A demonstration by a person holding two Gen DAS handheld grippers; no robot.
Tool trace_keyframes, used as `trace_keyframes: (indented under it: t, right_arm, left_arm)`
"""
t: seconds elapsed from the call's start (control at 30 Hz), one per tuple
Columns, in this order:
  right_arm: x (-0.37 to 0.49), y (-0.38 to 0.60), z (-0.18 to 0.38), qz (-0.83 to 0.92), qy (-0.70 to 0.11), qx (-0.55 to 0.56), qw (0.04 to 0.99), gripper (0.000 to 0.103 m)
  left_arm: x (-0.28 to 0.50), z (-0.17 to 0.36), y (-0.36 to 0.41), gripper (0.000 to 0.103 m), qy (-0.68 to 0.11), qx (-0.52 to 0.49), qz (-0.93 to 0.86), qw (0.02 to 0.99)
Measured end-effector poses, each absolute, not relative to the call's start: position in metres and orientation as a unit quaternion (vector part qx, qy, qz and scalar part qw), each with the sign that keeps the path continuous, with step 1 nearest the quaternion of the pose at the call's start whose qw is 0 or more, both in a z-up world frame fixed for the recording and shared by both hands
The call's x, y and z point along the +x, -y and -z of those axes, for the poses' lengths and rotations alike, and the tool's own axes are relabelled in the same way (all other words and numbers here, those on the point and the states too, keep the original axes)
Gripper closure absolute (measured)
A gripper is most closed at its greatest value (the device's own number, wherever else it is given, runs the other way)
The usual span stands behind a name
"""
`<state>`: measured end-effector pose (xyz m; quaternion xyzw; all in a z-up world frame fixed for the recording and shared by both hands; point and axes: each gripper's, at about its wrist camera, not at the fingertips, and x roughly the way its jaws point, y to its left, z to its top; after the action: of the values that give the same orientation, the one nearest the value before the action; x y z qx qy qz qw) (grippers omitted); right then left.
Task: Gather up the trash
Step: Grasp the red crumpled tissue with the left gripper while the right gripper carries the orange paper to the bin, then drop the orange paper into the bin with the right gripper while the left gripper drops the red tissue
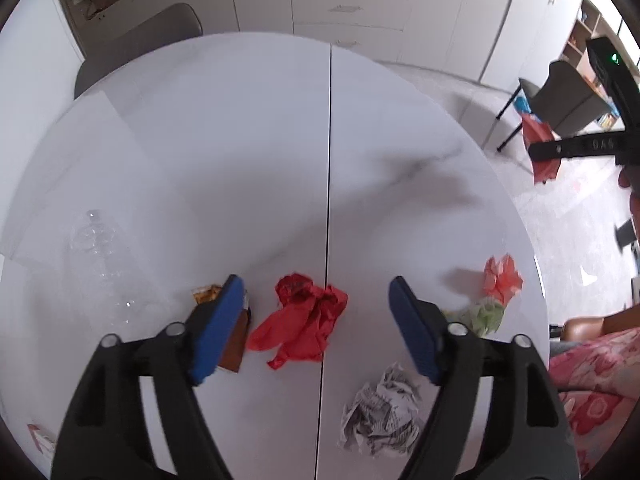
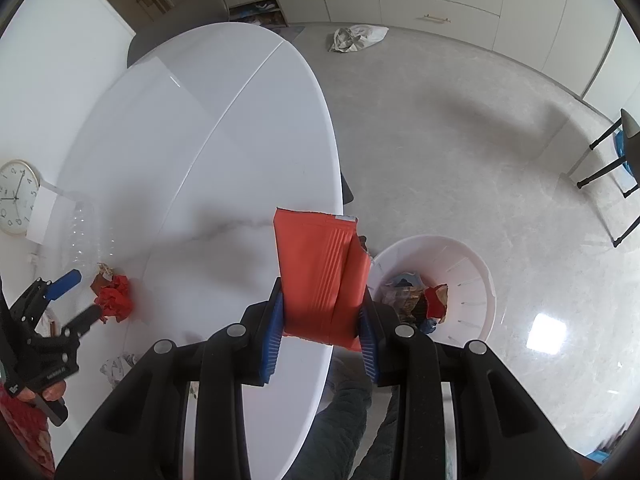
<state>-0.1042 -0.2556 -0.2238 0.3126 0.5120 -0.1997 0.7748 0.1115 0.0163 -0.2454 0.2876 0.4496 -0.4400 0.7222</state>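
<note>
My left gripper (image 1: pixel 316 292) is open above the white table (image 1: pixel 240 140), its blue pads either side of a crumpled red wrapper (image 1: pixel 306 322). A brown wrapper (image 1: pixel 236 340) lies under its left finger. Crumpled newspaper (image 1: pixel 380 412), a pink and green paper flower (image 1: pixel 496 292) and a clear plastic bottle (image 1: pixel 100 256) also lie on the table. My right gripper (image 2: pixel 320 312) is shut on an orange-red wrapper (image 2: pixel 320 268), held over the table's edge beside the white trash bin (image 2: pixel 472 272), which holds several scraps.
A small red and white box (image 1: pixel 40 438) sits at the table's near left edge. A grey chair (image 1: pixel 144 40) stands behind the table, another chair (image 1: pixel 560 100) to the right. A white bag (image 2: pixel 356 38) lies on the floor. A clock (image 2: pixel 16 196) leans at the left.
</note>
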Motion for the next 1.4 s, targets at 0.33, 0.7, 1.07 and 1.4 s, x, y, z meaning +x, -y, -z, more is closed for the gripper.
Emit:
trace_keyframes:
  t: [0.33, 0.7, 1.07, 1.4]
  right_arm:
    - [-0.108, 0.257, 0.219, 0.198, -0.507, 0.309, 0.78, 0.069]
    - [-0.15, 0.291, 0.257, 0.222, -0.537, 0.27, 0.768, 0.067]
    - [-0.151, 0.322, 0.431, 0.15, -0.645, 0.278, 0.696, 0.058]
    - [-0.189, 0.366, 0.387, 0.157, -0.631, 0.226, 0.725, 0.007]
  left_arm:
    - [0.121, 0.277, 0.0, 0.07, -0.465, 0.322, 0.426, 0.706]
    - [0.114, 0.241, -0.006, 0.08, -0.463, 0.268, 0.403, 0.743]
    - [0.028, 0.176, 0.046, 0.08, -0.454, 0.168, 0.394, 0.781]
    - [-0.063, 0.206, 0.149, 0.08, -0.474, 0.185, 0.419, 0.752]
